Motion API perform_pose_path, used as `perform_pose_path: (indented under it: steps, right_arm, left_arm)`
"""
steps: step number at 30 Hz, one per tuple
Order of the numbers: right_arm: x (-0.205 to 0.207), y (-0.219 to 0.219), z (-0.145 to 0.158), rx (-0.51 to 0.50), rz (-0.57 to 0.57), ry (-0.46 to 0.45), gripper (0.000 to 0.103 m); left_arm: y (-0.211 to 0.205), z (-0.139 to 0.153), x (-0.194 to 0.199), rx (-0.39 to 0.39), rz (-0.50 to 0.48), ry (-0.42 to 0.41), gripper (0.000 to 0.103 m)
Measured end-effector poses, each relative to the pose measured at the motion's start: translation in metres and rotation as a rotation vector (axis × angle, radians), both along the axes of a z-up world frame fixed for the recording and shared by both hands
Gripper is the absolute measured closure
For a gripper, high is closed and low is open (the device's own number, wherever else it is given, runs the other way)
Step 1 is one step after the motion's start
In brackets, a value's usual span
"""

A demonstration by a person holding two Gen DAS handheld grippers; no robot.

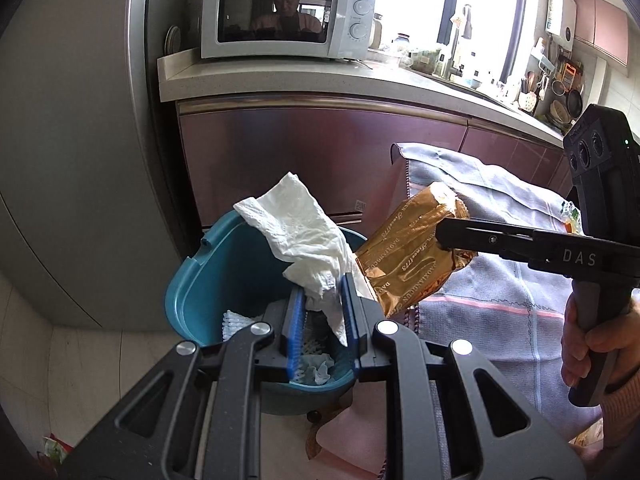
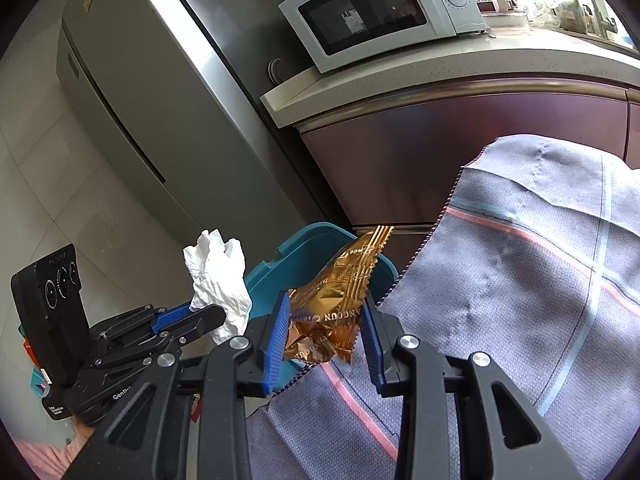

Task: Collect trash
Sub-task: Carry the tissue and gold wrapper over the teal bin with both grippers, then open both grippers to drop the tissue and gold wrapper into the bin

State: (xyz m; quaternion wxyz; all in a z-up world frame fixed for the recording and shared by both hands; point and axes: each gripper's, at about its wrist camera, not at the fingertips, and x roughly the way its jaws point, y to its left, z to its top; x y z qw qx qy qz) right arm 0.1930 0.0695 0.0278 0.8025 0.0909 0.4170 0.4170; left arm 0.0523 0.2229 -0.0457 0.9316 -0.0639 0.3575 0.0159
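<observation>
The left gripper (image 1: pixel 322 304) has its jaws clamped on a crumpled white tissue (image 1: pixel 298 224), which stands up above the fingers over the open teal bin (image 1: pixel 208 276). More white paper scraps (image 1: pixel 316 368) lie at the bottom of the bin. The right gripper (image 2: pixel 326 322) has its jaws clamped on a gold wrapper (image 2: pixel 336 304), held just beside the tissue, above the bin's rim on the side next to the grey cloth (image 2: pixel 520 300). In the left wrist view the wrapper (image 1: pixel 412 248) sits at the tip of the right gripper's fingers (image 1: pixel 472 236), and a hand (image 1: pixel 592 344) grips that tool's handle. The cloth covers a surface beside the bin. Behind stand maroon cabinets (image 1: pixel 320 152) under a pale worktop (image 1: pixel 280 76) carrying a microwave (image 1: pixel 288 16), with a steel fridge (image 2: pixel 132 92) to the left.
</observation>
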Motion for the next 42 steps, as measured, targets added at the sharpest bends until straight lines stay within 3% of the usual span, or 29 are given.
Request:
perform_pose_path:
  steps: [33, 42]
  right_arm:
    - [0.021, 0.073, -0.022, -0.13, 0.079, 0.034, 0.068]
    - [0.019, 0.068, -0.026, -0.125, 0.082, 0.044, 0.068]
  left_arm:
    - [0.019, -0.029, 0.024, -0.029, 0.052, 0.066, 0.083]
    - [0.02, -0.042, 0.031, -0.041, 0.052, 0.091, 0.078]
